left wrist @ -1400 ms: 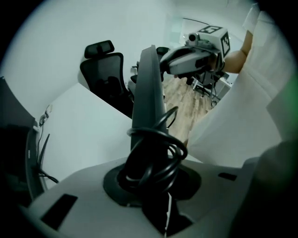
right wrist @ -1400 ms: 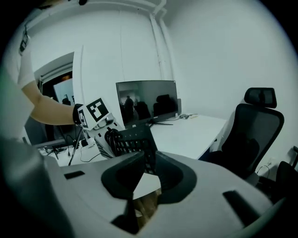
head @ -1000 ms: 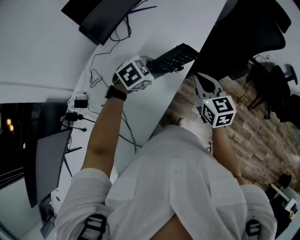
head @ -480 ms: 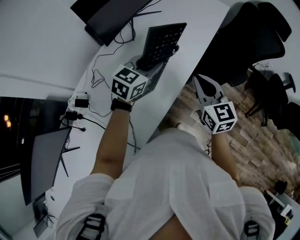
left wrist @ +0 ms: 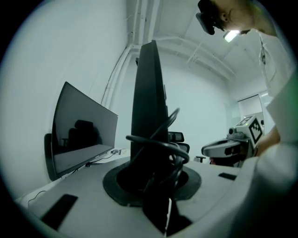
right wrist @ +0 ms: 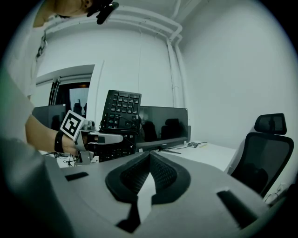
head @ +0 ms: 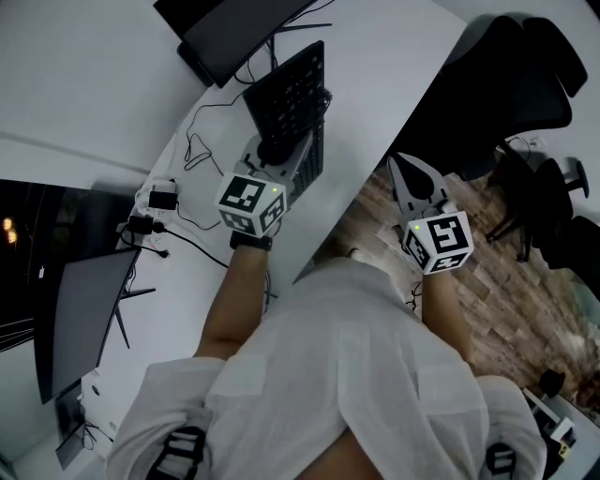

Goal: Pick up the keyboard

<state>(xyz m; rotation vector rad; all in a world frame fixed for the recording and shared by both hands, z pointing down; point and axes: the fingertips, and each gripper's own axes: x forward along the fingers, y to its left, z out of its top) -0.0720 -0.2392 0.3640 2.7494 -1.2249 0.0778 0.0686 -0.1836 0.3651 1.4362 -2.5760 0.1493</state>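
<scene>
The black keyboard (head: 289, 92) is off the white desk (head: 384, 66), tilted steeply, with its keys facing the person. My left gripper (head: 275, 152) is shut on its near end. In the left gripper view the keyboard (left wrist: 150, 102) stands edge-on between the jaws, and its black cable (left wrist: 164, 148) loops in front of them. My right gripper (head: 413, 180) hangs shut and holding nothing beyond the desk's edge, over the wood floor. From the right gripper view, past that shut gripper (right wrist: 150, 154), I see the raised keyboard (right wrist: 120, 113) and the left gripper (right wrist: 100, 138).
A dark monitor (head: 234, 28) stands at the desk's far end, and another monitor (head: 84, 319) at the left. Loose cables (head: 202, 141) and a power adapter (head: 161, 202) lie left of the keyboard. A black office chair (head: 506, 84) stands to the right of the desk.
The left gripper rose and swung the keyboard from pointing right, low over the desk, to pointing up toward the monitor. The wrist rolled. The right gripper stayed nearly where it was.
</scene>
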